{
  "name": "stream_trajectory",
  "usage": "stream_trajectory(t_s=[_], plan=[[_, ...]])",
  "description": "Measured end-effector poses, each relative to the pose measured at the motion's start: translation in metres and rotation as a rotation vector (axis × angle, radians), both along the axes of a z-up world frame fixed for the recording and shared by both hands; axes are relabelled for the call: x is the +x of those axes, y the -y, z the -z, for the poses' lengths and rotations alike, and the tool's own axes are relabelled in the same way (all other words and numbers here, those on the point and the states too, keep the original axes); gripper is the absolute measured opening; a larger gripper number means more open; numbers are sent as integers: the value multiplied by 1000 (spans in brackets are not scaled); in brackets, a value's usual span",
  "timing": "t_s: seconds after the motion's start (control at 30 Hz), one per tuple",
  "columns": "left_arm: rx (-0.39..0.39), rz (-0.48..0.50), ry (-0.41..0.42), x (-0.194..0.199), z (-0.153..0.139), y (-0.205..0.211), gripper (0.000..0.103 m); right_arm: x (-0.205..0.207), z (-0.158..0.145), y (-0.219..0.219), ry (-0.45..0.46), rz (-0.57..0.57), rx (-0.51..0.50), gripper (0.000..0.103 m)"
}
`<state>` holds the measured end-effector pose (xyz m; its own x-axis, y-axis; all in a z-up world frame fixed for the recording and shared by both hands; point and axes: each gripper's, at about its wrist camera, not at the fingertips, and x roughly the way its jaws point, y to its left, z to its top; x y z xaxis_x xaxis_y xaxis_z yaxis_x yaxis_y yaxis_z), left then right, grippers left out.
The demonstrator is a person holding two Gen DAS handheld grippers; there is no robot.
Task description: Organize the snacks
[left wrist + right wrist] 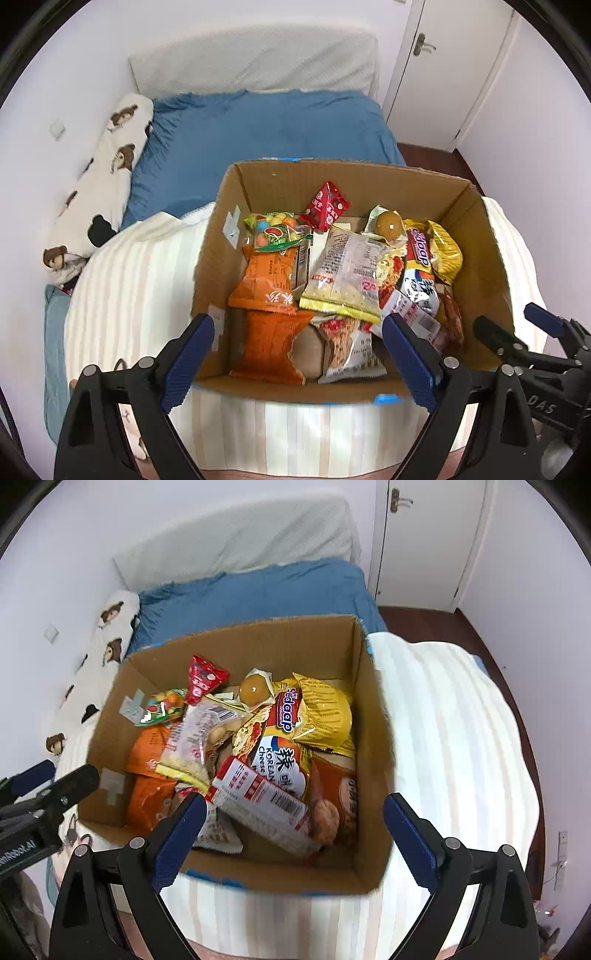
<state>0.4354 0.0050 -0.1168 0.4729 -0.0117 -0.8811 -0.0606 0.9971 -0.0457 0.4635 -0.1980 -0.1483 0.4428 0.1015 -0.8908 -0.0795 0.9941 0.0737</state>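
Both the left gripper (297,354) and right gripper (295,832) hang wide open and empty above the cardboard box (476,221) on the bed, so drop straight onto one topmost snack, say the long red-and-white packet (260,799) near the box's front edge

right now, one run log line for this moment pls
stage: above cardboard box of snacks | left gripper: open, empty | right gripper: open, empty | red packet: leaning at box back

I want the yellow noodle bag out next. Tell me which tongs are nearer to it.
Right. The right tongs hang open over the box's near right part, below the yellow bag; the left tongs hang open further left.
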Motion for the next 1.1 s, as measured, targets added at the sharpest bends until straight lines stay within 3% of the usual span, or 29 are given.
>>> stream_trajectory(t_s=[0.27,0.57,0.83,1.1], plan=[[7,-3,173,-88,-56,5,93,-82,-59,10,164,-3,16,98],[44,-21,289,-181,-104,9,93,-189,-114,15,298,-9,25,98],[77,-37,342,-232,-121,5,93,-256,-139,16,344,-24,38,98],[49,-52,350,-258,-126,2,93,-289,-159,14,380,-46,34,98]])
